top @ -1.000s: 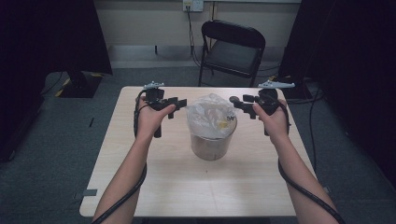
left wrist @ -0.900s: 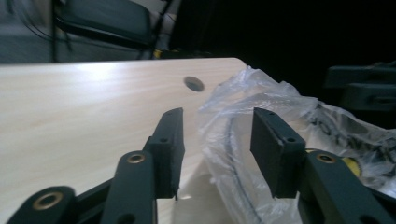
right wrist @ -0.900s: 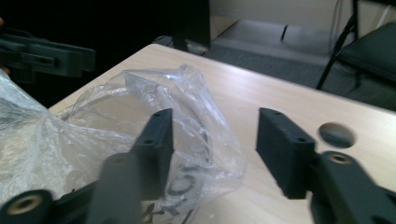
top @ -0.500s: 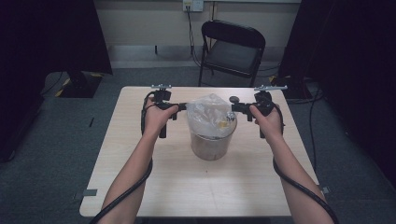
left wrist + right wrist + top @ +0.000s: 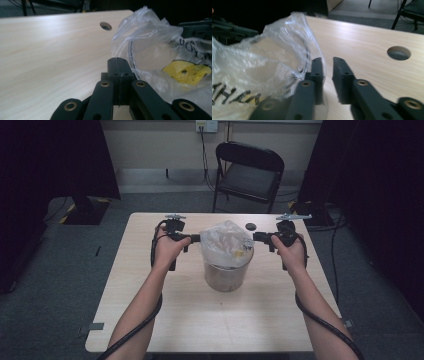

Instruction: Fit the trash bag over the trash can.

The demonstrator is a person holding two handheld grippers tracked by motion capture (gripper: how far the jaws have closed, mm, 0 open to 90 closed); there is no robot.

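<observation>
Both grippers flank plastic bag (image 5: pixel 226 242) over can (image 5: pixel 225 276) midtable

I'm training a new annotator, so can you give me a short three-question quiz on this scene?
1. True or false: the clear plastic bag sits in a grey container on the table.
2. The left gripper has its fingers: A) wide open; B) shut together.
3. What stands behind the table?
Key: 1 true; 2 B; 3 a black folding chair.
</observation>
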